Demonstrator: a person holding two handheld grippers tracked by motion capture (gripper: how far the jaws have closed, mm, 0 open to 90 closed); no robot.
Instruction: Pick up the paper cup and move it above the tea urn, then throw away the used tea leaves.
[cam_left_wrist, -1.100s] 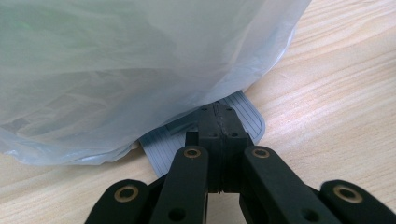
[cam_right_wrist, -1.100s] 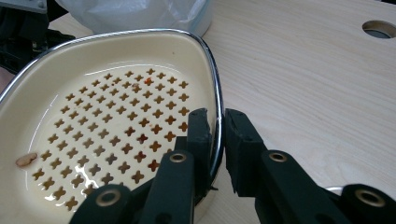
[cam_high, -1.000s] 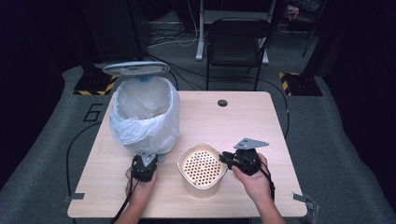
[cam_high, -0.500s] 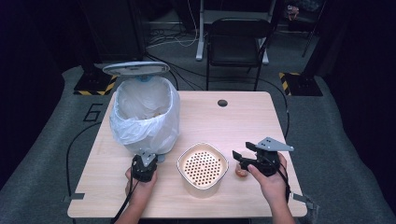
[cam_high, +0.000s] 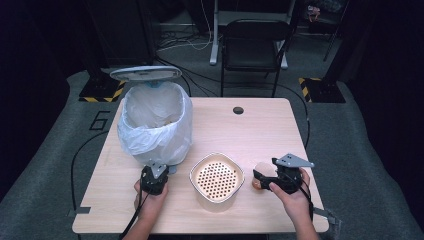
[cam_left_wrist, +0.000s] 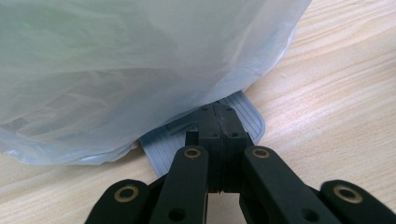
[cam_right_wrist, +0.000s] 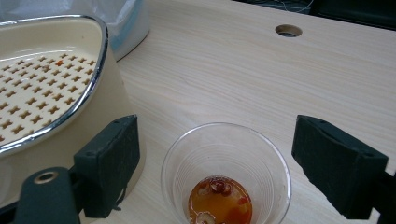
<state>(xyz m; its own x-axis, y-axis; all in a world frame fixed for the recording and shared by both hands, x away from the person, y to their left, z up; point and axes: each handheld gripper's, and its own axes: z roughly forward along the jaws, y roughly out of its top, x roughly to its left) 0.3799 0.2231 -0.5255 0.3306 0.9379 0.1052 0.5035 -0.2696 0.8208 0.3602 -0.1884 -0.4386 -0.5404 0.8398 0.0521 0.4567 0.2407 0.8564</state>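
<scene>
The clear plastic cup (cam_right_wrist: 226, 173) stands upright on the wooden surface (cam_high: 250, 130), just right of the cream strainer bowl (cam_high: 217, 176); a little amber liquid with red and pale bits lies at its bottom. The right claw (cam_high: 261, 180) is wide apart, one jaw on each side of the cup, not touching it. The left claw (cam_left_wrist: 218, 122) is pressed together over the grey pedal (cam_left_wrist: 247, 116) of the lined bin (cam_high: 155, 122). One second ago the right claw was at the bowl's rim; it has moved right to the cup.

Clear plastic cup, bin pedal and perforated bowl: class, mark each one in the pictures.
Clear plastic cup (cam_right_wrist: 226, 172), right gripper view: inner wall above the liquid.
Bin pedal (cam_left_wrist: 250, 119), left gripper view: ribbed grey surface right of the claw tips.
Perforated bowl (cam_high: 217, 176), high view: its holed inner tray.
</scene>
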